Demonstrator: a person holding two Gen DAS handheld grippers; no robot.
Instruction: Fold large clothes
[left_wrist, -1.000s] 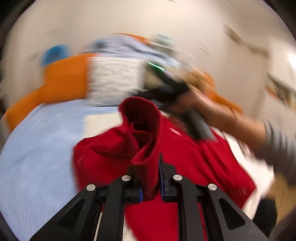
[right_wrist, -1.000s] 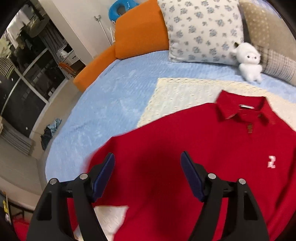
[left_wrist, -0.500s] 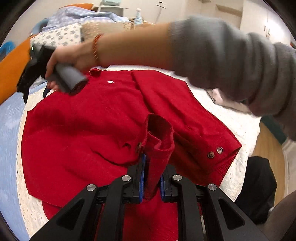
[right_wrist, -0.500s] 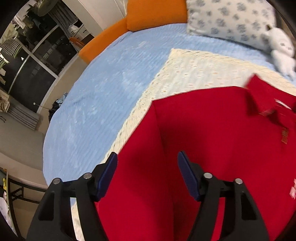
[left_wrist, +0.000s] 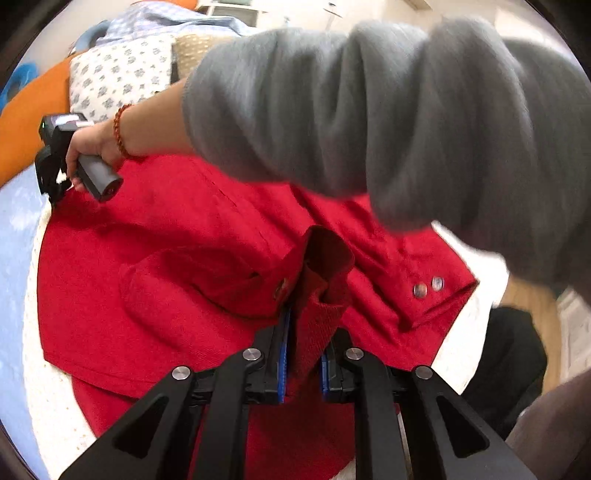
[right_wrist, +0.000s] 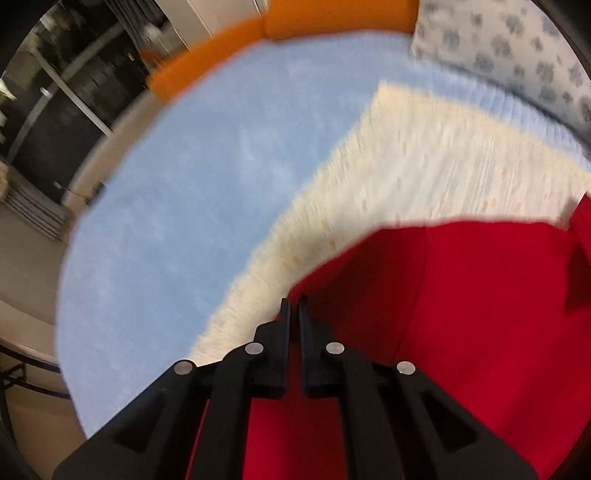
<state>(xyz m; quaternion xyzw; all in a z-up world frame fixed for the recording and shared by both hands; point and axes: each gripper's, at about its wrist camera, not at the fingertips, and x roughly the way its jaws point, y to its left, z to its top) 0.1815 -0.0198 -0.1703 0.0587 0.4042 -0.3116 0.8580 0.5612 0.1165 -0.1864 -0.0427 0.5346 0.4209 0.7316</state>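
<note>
My left gripper (left_wrist: 303, 354) pinched a bunched cuff of the red knitted long-sleeved shirt (left_wrist: 177, 236), the thick fold standing up between the blue pads. The shirt itself lay spread on the cream lace cloth (right_wrist: 424, 162) over the pale blue bedspread (right_wrist: 192, 177), its other sleeve with two silver buttons (left_wrist: 427, 287) stretched out to the right. My right gripper (right_wrist: 293, 310) had just been closing and its jaws were pressed nearly together at the far left edge of the shirt, right where red met cream. My own grey sleeve (left_wrist: 388, 110) crossed over the shirt to reach there.

The first risk, as I judged it, was that right pinch. It sat so close to the hem that I could not tell how much cloth it held; it might have caught only a sliver, or the lace cloth beneath as well. A sliver would slip out as soon as I lifted, and the fold would fall crooked. Lace caught along with it would drag the cloth and rumple everything on it.

The left cuff was a fat wad, so the sleeve might have twisted when laid across, leaving a lump inside the fold. My crossed arm could also have brushed and shifted the flat body of the shirt.
</note>
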